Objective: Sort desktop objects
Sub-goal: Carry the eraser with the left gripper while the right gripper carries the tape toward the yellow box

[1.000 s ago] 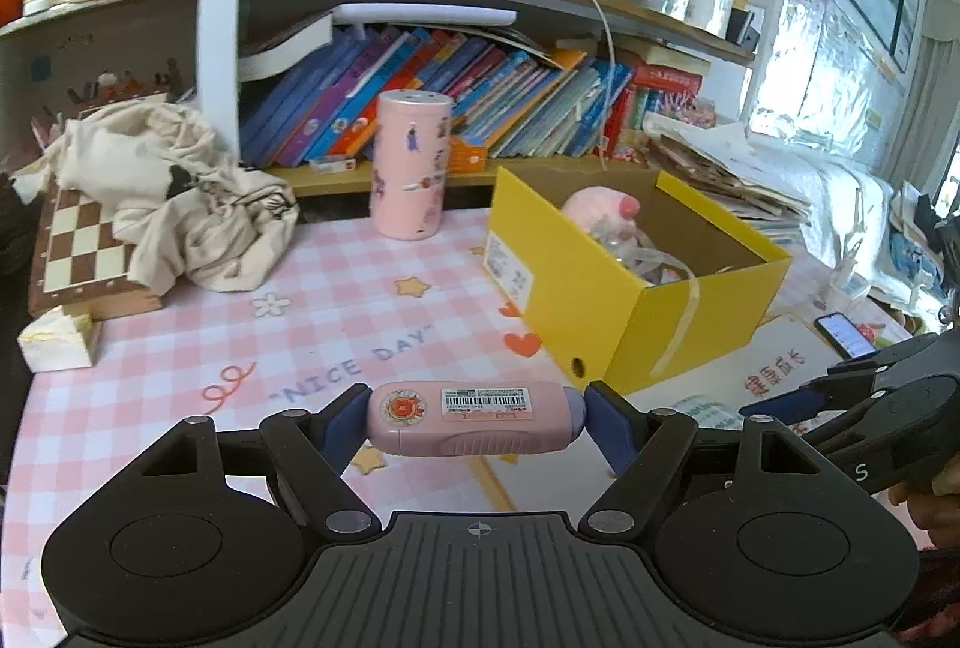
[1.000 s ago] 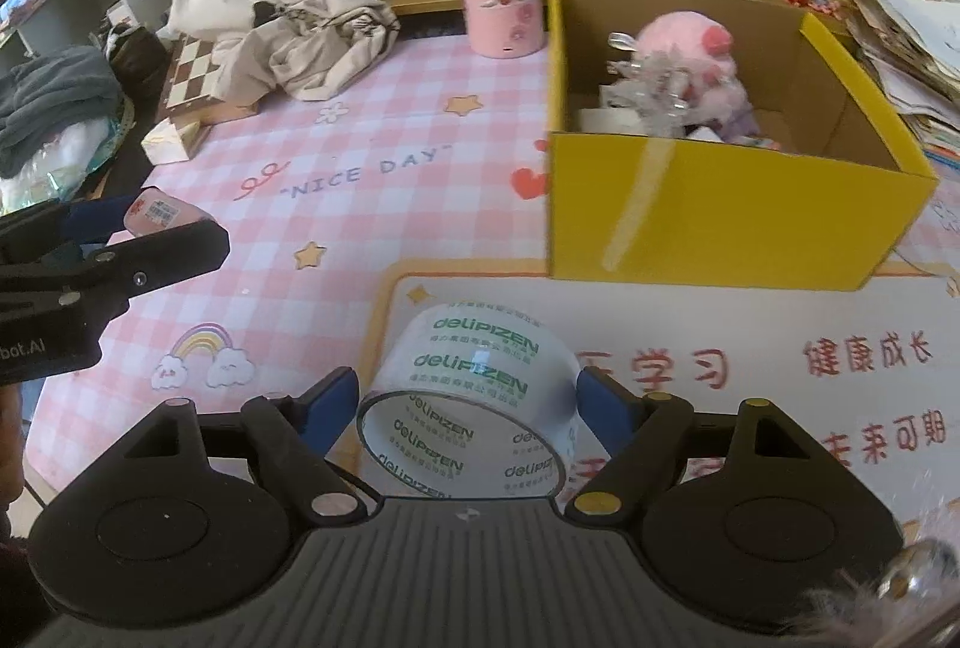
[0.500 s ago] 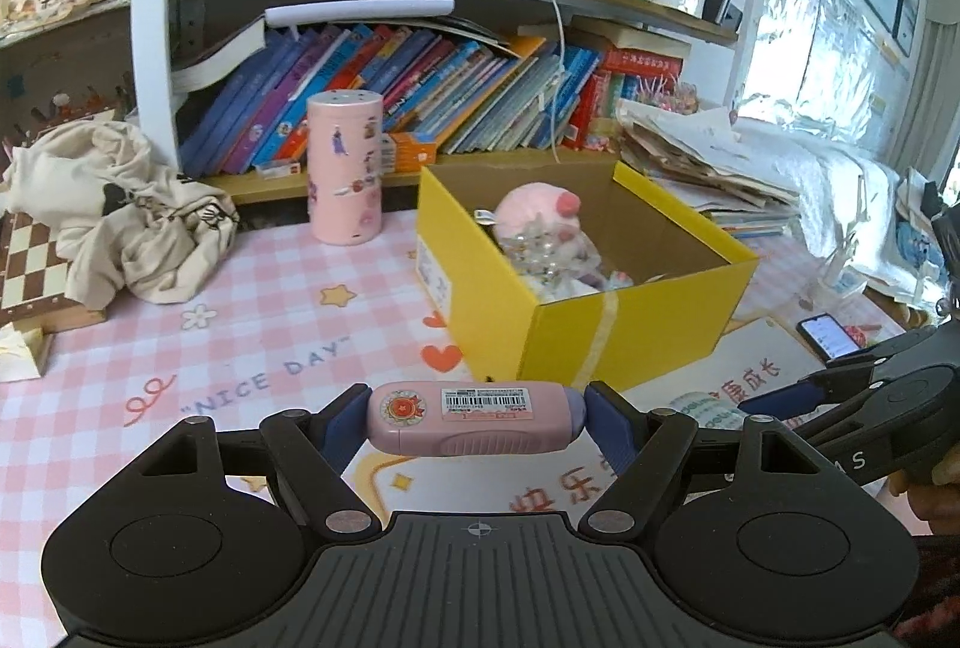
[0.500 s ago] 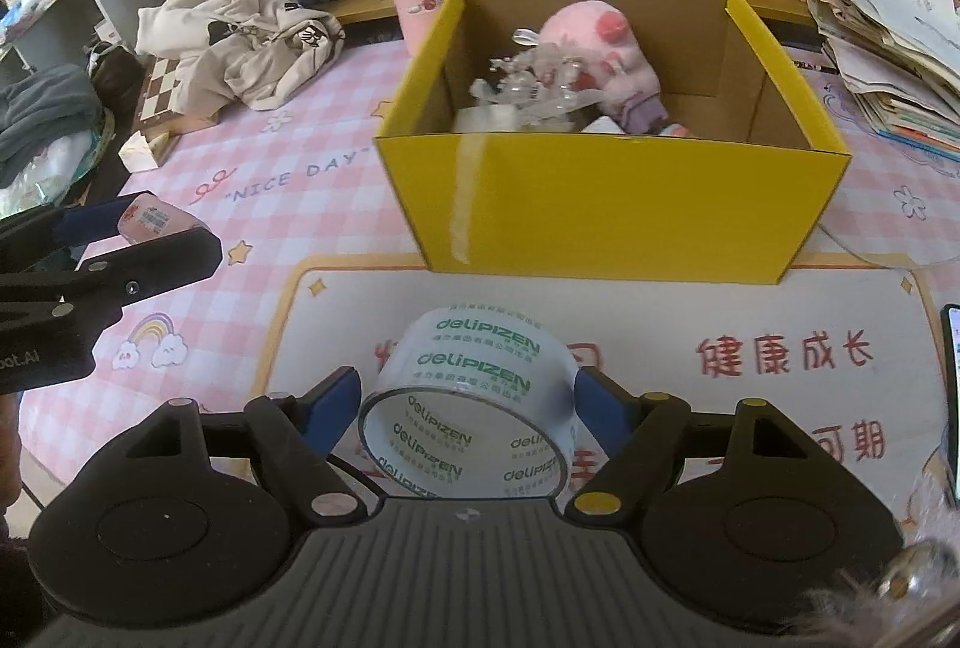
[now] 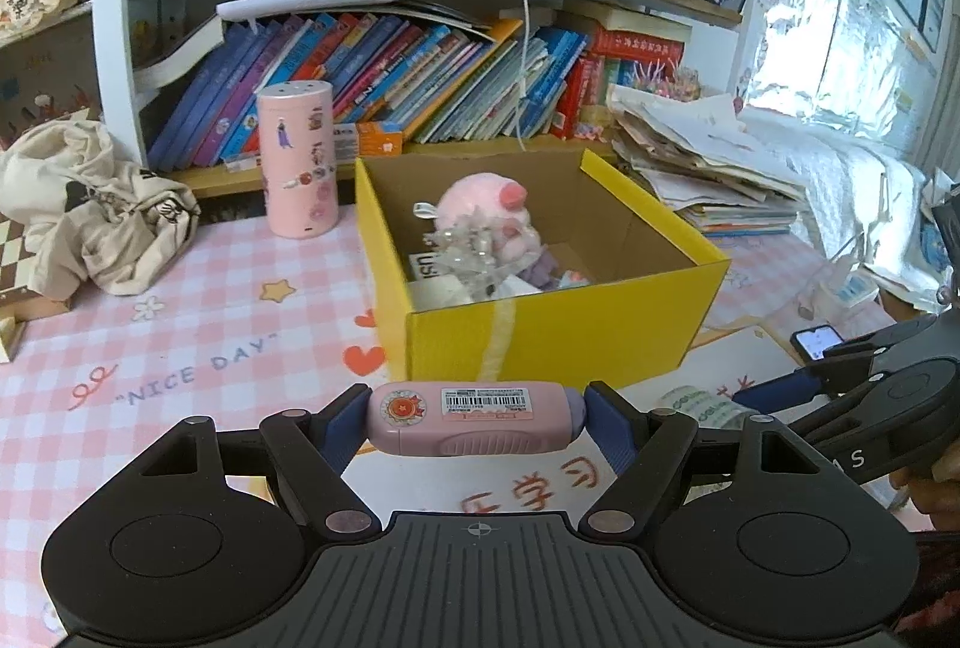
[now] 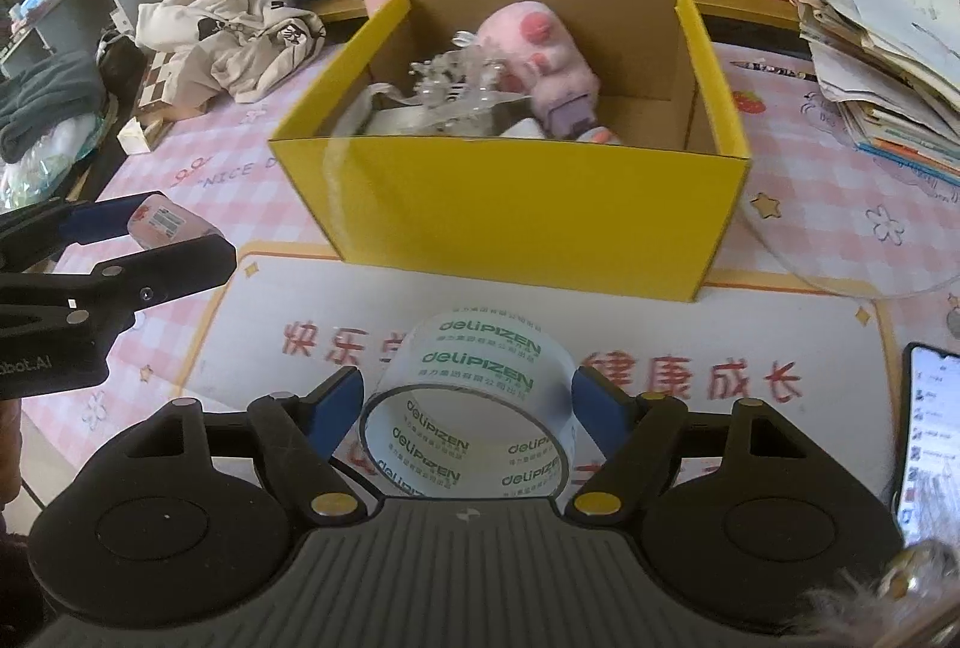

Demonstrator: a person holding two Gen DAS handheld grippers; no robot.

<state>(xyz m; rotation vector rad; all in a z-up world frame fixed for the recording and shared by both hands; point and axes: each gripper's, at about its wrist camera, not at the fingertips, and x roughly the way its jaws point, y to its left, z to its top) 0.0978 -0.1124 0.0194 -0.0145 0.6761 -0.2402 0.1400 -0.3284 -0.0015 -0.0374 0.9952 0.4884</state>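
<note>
Grippers now nearer the yellow cardboard box (image 6: 510,204) — left gripper (image 5: 477,423) pinching the pink oblong case (image 5: 474,417), right gripper (image 6: 468,411) clamping the clear tape roll (image 6: 474,408) — drop-off looks imminent.

Box (image 6: 528,222) sits mid-desk on the mat (image 5: 198,324), a plush toy (image 6: 534,42) and a crystal ornament (image 6: 456,87) inside it. Canister (image 5: 297,159) stands just left of and behind the box, before the bookshelf (image 5: 420,72). Crumpled cloth (image 5: 90,210) lies further left, on a chessboard (image 6: 165,87). Paper stack (image 6: 882,48) is right of the box. Phone (image 6: 930,444) lies near right. Both grippers hang before the box, the left gripper (image 5: 477,417) with an eraser case (image 5: 474,417), the right gripper (image 6: 468,408) with a tape roll (image 6: 474,408).
</note>
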